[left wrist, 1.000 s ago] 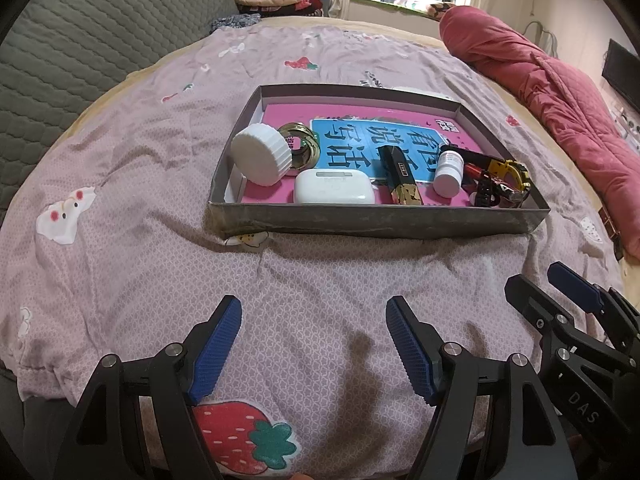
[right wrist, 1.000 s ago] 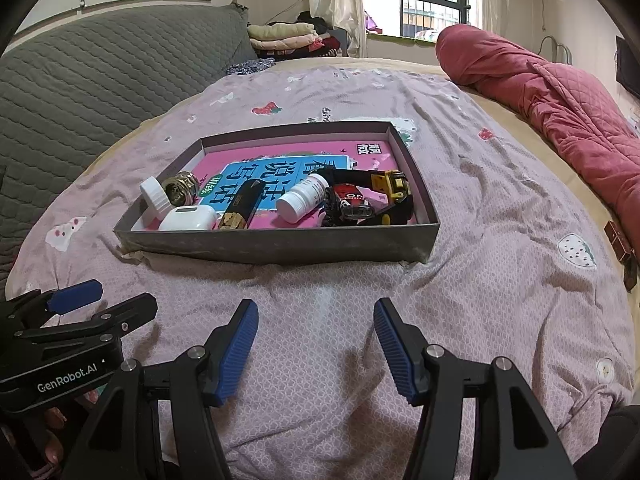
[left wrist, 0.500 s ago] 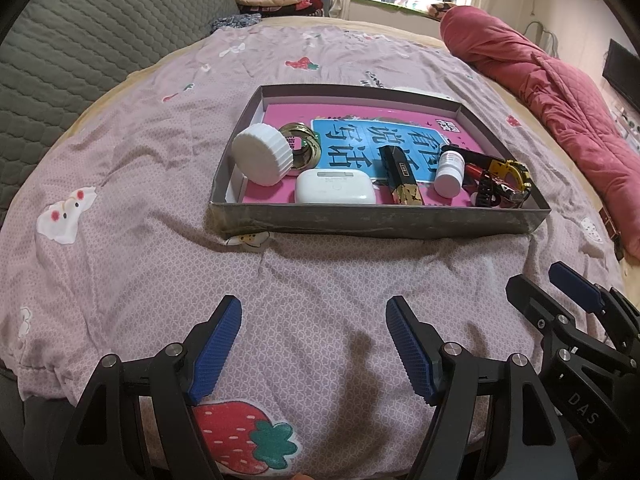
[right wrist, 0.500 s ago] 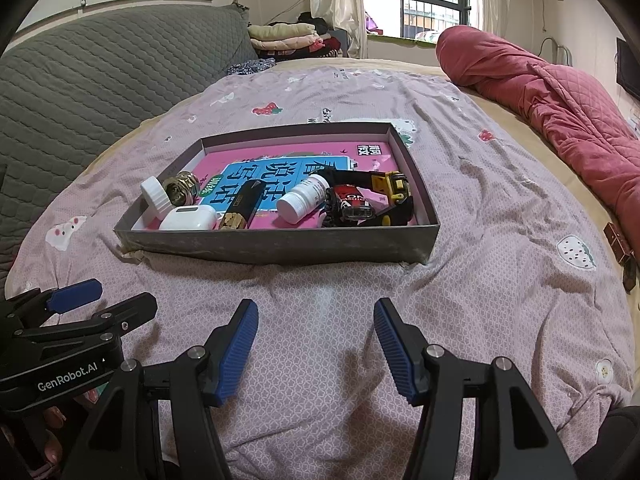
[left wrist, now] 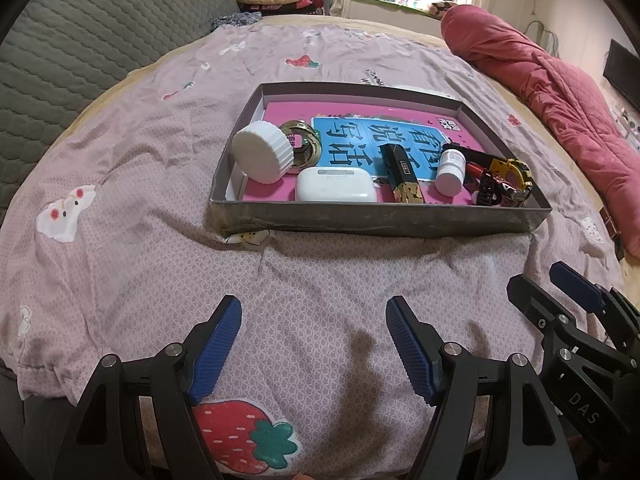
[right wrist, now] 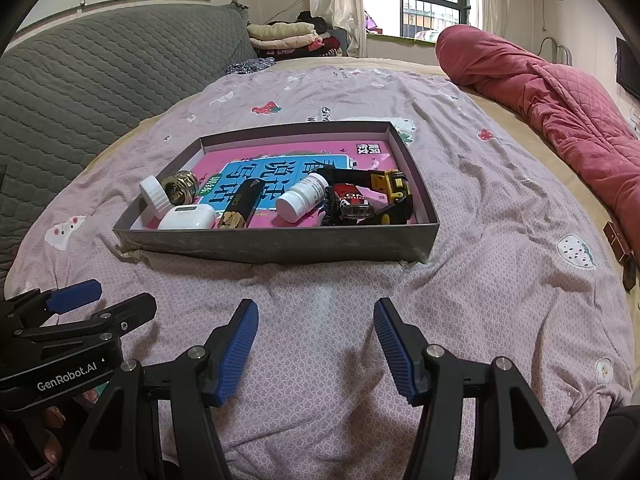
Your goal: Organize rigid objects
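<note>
Left wrist view: left gripper and right gripper both wide, empty, near bedspread's front edge; box beyond.

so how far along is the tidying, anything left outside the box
Looks nearly finished. Done: the white jar, earbud case, pill bottle and watch all lie in the grey box. In hand: nothing; left claw and right claw are open over bare bedspread. Left: no loose items visible.
</note>
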Tool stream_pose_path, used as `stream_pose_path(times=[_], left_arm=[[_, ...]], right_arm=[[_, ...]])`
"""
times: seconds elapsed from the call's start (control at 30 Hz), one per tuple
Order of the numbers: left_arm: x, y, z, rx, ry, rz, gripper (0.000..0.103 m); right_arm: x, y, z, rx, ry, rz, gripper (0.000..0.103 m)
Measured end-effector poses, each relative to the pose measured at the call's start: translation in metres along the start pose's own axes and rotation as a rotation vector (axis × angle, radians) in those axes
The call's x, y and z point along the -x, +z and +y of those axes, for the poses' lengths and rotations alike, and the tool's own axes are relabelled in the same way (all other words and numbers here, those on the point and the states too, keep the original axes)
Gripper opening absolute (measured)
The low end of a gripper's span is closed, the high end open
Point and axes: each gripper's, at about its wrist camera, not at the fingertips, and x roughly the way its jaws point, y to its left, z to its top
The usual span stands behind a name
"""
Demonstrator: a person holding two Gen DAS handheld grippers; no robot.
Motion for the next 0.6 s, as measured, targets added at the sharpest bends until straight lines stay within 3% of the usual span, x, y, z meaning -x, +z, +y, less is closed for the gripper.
stream_pose_path(times=[0.6], left_arm=[[-0.0008,-0.0005,0.0002,-0.003,0.003,0.003,0.076]], right_arm=[[-0.0030,-0.0018,-0.0025,-0.002,-0.004,0.011,0.060]])
